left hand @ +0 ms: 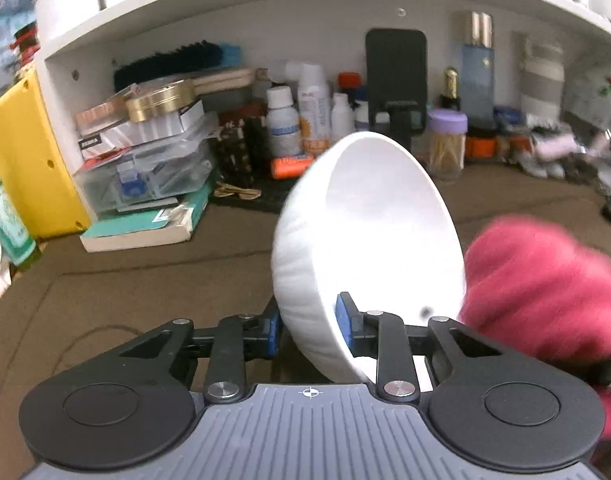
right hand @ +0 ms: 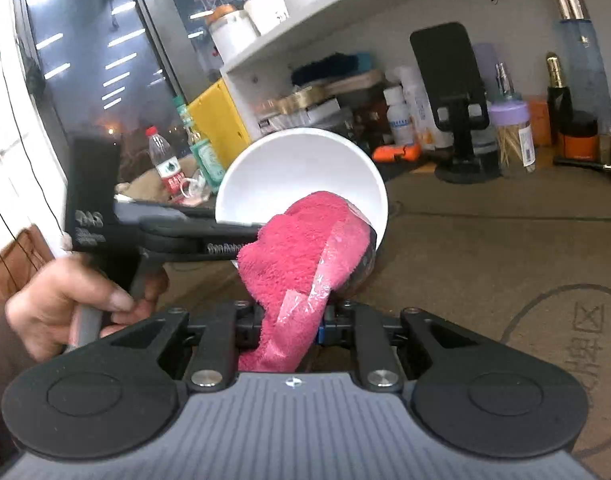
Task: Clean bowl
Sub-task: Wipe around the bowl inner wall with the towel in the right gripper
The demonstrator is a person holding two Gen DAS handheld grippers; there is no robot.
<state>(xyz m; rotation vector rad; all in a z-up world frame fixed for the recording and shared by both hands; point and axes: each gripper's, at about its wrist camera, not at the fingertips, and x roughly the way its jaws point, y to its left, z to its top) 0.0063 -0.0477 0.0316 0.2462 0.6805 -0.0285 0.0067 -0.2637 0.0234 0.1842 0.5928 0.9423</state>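
Gripping one white bowl (left hand: 365, 220), left claw (left hand: 309, 326); right claw (right hand: 281, 324) clenches one pink cloth (right hand: 301, 248).

1 white bowl (left hand: 369, 216), 1 pink cloth (right hand: 301, 248), 2 tools: left tool (left hand: 307, 326), right tool (right hand: 289, 326).

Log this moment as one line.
left gripper: shut on white bowl rim, tilted | right gripper: shut on pink cloth | cloth at bowl's opening
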